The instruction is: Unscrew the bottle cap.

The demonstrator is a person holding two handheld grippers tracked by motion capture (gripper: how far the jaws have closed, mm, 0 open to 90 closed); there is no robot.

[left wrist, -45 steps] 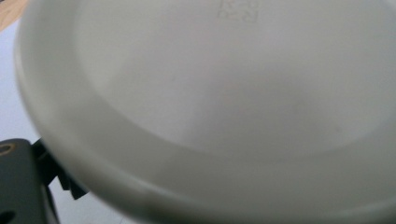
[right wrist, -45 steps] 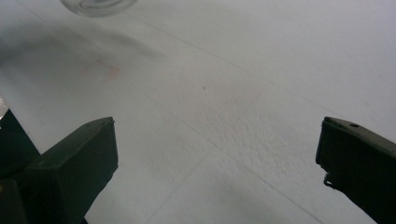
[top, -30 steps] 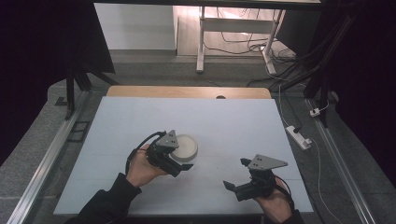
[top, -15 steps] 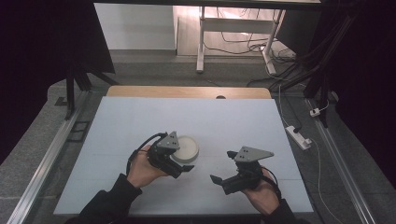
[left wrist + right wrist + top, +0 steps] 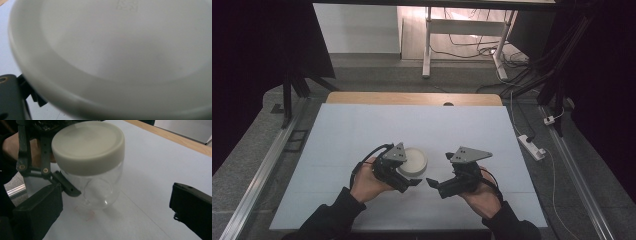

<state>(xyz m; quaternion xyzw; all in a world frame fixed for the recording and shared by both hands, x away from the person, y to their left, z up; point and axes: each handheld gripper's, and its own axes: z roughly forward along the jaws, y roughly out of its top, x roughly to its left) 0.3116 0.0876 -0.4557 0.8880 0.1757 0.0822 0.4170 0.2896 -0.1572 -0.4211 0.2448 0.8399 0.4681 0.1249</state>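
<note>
High view: clear jar (image 5: 413, 162) with cream lid (image 5: 414, 157) stands upright on the white bench (image 5: 362, 130), a bit toward 6 o'clock of bench centre. Left tool (image 5: 414, 182) sits at the jar's 7 o'clock, body right against it, held by the left hand (image 5: 368, 181); its tips stick out past the jar's 6 o'clock side. Can't tell whether it is pinching the jar or just alongside. Right tool (image 5: 430, 182) comes in from the jar's 4 o'clock, held by the right hand (image 5: 482, 192), tips aimed at 9 o'clock and nearly meeting the left tool's tips, just clear of the jar. Right gripper view: jar (image 5: 98, 187) dead ahead between the two black jaws, which are spread wide, one at 8 o'clock and one at 4 o'clock of the frame, neither touching glass. Lid (image 5: 87, 145) seated flat on top. Left tool's linkage (image 5: 42, 167) lies at the jar's 9 o'clock, one finger tip up against the glass low down. Faint red mark on the bench at the jar's 7 o'clock. Left gripper view: lid (image 5: 120, 50) very close and blurred, embossed marking near 12 o'clock, unreadable; one dark jaw corner at 8 o'clock.
</note>
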